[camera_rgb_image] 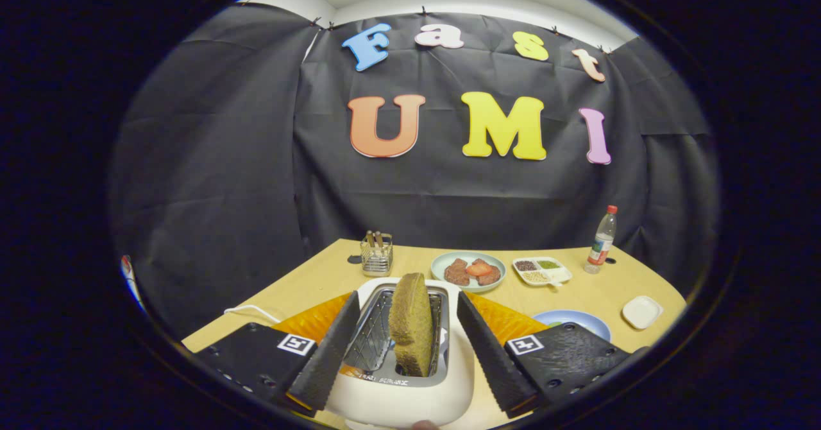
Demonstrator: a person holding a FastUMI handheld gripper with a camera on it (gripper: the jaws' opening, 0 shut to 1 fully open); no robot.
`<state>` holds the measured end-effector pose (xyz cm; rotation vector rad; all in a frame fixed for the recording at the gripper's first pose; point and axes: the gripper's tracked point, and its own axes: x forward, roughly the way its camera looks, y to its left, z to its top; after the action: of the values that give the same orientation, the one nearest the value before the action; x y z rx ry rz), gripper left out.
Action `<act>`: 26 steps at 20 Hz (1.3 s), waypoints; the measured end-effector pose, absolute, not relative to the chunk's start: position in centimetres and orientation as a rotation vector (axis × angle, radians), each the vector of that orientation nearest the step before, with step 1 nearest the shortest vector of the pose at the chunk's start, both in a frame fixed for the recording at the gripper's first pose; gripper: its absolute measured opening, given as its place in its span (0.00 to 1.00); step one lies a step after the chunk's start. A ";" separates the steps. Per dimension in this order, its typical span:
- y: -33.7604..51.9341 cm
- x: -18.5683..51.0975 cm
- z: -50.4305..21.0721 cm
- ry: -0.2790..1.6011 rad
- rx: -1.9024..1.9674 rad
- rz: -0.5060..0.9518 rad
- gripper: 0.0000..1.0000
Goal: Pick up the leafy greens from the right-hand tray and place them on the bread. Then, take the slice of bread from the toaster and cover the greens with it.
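Tongs (401, 340) spread wide, gripping nothing, either side of the white toaster (401, 391)! The bread slice (410, 330) stands upright in its slot, between the fingers (330, 353), touching neither.

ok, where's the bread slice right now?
In the gripper view, the bread slice stands upright in the white toaster, between the open gripper fingers, which flank the toaster without touching the slice.
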<state>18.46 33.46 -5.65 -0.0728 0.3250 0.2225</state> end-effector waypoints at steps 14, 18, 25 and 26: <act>31.7 19.4 -5.6 0.377 -0.008 0.220 0.01; 31.2 19.0 -2.9 0.356 0.063 0.246 0.01; 28.5 18.3 4.3 0.239 0.138 0.275 0.01; 27.8 18.2 4.8 0.228 0.132 0.272 0.01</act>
<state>18.17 27.78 4.77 0.1324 0.2282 0.2722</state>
